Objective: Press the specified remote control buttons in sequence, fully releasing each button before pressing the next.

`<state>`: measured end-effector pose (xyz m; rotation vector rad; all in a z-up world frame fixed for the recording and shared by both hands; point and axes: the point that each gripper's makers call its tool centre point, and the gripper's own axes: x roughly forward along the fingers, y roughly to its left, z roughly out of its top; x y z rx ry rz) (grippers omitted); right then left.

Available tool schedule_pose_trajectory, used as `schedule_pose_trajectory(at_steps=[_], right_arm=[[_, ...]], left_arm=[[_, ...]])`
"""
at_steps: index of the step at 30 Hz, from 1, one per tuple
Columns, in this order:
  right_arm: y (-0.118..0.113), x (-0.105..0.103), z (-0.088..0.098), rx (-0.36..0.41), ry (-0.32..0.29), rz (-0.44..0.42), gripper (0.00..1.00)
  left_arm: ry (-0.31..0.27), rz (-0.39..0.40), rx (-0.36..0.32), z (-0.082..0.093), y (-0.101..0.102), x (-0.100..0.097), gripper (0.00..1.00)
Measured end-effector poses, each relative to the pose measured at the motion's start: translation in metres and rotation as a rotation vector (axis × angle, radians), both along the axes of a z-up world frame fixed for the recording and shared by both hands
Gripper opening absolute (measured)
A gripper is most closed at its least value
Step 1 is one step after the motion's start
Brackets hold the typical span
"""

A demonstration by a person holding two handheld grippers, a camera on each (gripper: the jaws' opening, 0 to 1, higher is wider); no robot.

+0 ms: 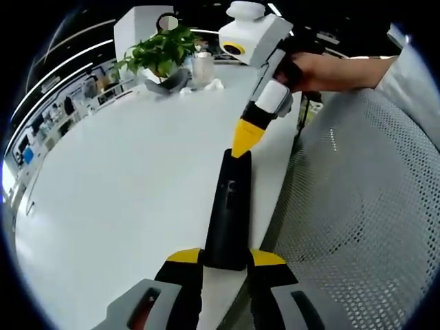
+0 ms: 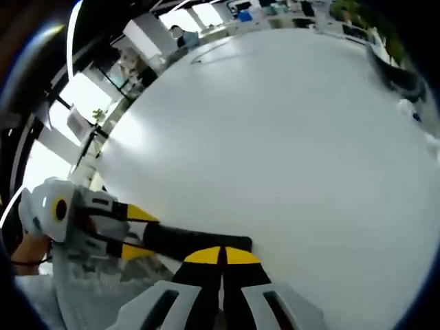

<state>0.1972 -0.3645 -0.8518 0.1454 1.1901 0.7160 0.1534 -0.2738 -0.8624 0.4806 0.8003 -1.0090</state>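
Note:
A slim black remote control (image 1: 227, 206) sticks out over the white table's (image 1: 124, 179) right edge. My left gripper (image 1: 225, 257) is shut on its near end, one yellow tip on each side. My right gripper (image 1: 245, 141), held by a hand, comes down from the upper right with its jaws together, and its yellow point touches the remote's far end. In the right gripper view the remote (image 2: 185, 242) lies crosswise just beyond my shut right gripper (image 2: 221, 256). The left gripper (image 2: 137, 232) clamps the remote's left end there. The buttons under the tip are hidden.
A potted green plant (image 1: 161, 51), a glass jar (image 1: 203, 69) and crumpled white tissue stand at the table's far end. A grey mesh chair surface (image 1: 364, 206) lies right of the table edge. A wide bare tabletop (image 2: 289, 137) stretches beyond the remote.

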Motion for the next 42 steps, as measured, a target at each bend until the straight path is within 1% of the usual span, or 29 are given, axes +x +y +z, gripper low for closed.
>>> schedule_pose_trajectory(at_steps=[5,11,16,18,22,26,28,29,30,31,36,39,42], right_arm=[[0.001,0.0,0.001,0.005,0.025,-0.01,0.0],[-0.001,0.0,0.002,0.002,0.036,-0.03,0.0],[0.004,-0.001,0.006,0.029,0.025,-0.017,0.0],[0.004,-0.003,0.005,0.025,0.038,-0.01,0.0],[0.006,-0.004,0.006,0.037,0.042,-0.005,0.0],[0.007,-0.008,0.002,0.028,0.071,0.008,0.0],[0.008,-0.01,0.001,0.02,0.069,0.019,0.0],[0.008,-0.01,0.0,0.015,0.055,0.028,0.0],[0.007,-0.01,0.001,0.011,0.058,0.03,0.0],[0.007,-0.01,0.0,0.016,0.051,0.029,0.0],[0.006,-0.009,0.0,0.034,0.062,0.008,0.0],[0.006,-0.009,0.0,0.033,0.046,0.022,0.0],[0.006,-0.008,-0.001,0.036,0.048,0.019,0.0]], left_arm=[[-0.001,-0.006,0.004,0.0,0.0,0.0,0.24],[0.002,-0.02,0.002,0.0,-0.003,-0.003,0.24],[-0.001,-0.04,0.006,0.0,-0.005,-0.006,0.23],[-0.001,-0.041,0.005,-0.001,-0.005,-0.006,0.23],[-0.002,-0.048,0.005,0.0,-0.006,-0.007,0.23],[0.001,-0.046,0.003,0.0,-0.007,-0.007,0.24],[0.002,-0.045,0.002,0.0,-0.006,-0.007,0.24],[0.004,-0.044,0.002,0.0,-0.006,-0.007,0.24],[0.006,-0.04,0.001,0.0,-0.006,-0.006,0.24],[0.006,-0.041,0.002,0.0,-0.006,-0.006,0.24],[0.007,-0.036,0.002,0.0,-0.006,-0.006,0.24],[0.005,-0.03,0.001,0.0,-0.007,-0.006,0.24],[0.004,-0.03,0.001,-0.001,-0.007,-0.005,0.24]])
